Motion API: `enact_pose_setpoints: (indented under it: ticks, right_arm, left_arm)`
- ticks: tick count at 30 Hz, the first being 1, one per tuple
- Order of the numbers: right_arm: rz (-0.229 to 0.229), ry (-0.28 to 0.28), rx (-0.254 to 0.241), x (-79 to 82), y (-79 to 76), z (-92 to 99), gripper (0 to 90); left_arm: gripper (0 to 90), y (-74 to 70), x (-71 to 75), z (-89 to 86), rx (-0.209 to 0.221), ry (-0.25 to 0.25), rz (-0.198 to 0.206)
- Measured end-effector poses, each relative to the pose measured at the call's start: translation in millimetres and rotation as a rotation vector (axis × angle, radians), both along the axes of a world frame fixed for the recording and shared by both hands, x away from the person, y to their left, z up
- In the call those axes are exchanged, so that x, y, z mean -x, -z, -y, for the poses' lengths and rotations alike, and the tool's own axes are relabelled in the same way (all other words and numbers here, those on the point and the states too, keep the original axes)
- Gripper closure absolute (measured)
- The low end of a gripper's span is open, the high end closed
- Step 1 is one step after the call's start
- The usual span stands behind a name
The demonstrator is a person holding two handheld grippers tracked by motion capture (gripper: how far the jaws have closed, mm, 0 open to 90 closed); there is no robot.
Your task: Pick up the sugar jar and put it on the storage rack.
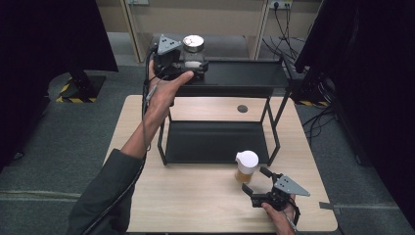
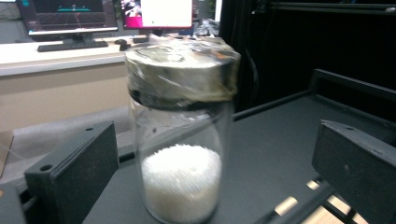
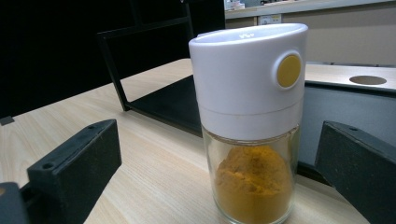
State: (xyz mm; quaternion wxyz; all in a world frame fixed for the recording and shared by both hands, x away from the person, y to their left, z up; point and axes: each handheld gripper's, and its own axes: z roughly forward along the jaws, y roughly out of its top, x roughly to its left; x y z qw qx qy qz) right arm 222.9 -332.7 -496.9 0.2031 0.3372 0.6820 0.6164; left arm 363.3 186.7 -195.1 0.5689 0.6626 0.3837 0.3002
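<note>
A glass jar (image 1: 193,51) with a metal lid and white granules stands at the left end of the black rack's top shelf (image 1: 244,73). My left gripper (image 1: 196,62) is level with it, open, one jaw on each side of the jar (image 2: 182,140) without touching the glass. Near the table's front right stands a spice jar (image 1: 245,166) with a white cap and orange powder. My right gripper (image 1: 255,180) is open just in front of it, and the spice jar (image 3: 252,130) stands upright between the wide-apart jaws.
The rack's lower shelf (image 1: 215,142) rests on the light wooden table (image 1: 186,200). A round hole (image 1: 242,108) lies in the tabletop behind the rack. Dark curtains hang at both sides, and cables lie on the floor at the right.
</note>
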Motion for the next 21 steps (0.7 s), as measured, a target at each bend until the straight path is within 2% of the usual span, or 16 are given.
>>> enact_pose_setpoints:
  ticks: [10, 21]
  right_arm:
    - [0.001, -0.001, 0.001, 0.0, 0.2, -0.6, 0.6]
    - [0.002, 0.001, 0.001, 0.4, -0.1, -0.3, 0.6]
  left_arm:
    - [0.2, 18.8, 28.1, -13.6, 0.026, 0.071, 0.040]
    - [0.2, 46.2, 42.2, -21.7, 0.058, 0.134, 0.053]
